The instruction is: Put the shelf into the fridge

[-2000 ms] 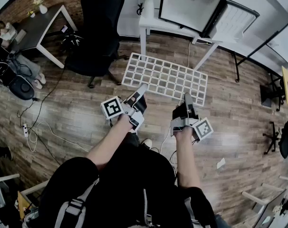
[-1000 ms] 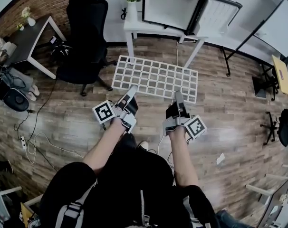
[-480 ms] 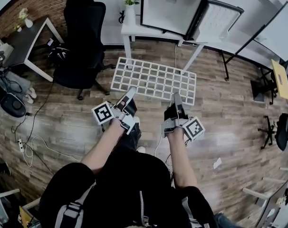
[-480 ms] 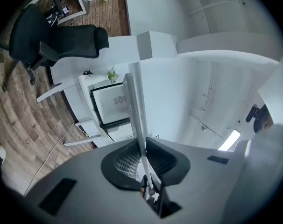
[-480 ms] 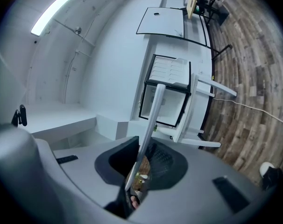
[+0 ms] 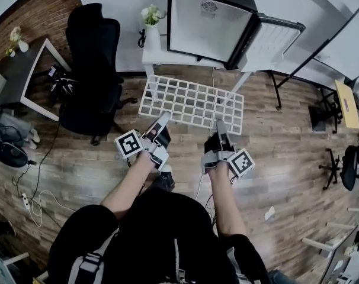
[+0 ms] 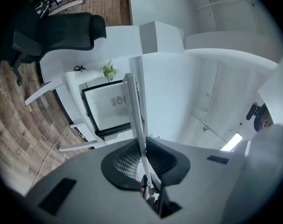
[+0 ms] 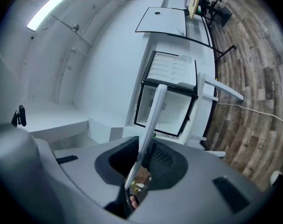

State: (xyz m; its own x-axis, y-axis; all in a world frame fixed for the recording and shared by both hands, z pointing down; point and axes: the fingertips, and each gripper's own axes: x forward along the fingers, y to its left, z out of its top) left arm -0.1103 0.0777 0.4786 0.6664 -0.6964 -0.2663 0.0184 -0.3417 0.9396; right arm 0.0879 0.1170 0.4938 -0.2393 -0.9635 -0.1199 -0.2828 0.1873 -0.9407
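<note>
Midair, left hand-held gripper (image 6: 163,120) and right hand-held gripper (image 6: 220,126) clamp white lattice shelf (image 6: 191,102).

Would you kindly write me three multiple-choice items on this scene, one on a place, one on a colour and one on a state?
1. Where does the fridge stand?
A. on a cart
B. on the white table
C. on a windowsill

2. What colour is the shelf?
A. black
B. red
C. white

3. How is the fridge's door?
A. open
B. shut
C. missing

Answers:
1 B: its base rests on the tabletop beside a vase.
2 C: the grid is plainly white.
3 A: it is swung out to the right, with the interior showing.
</note>
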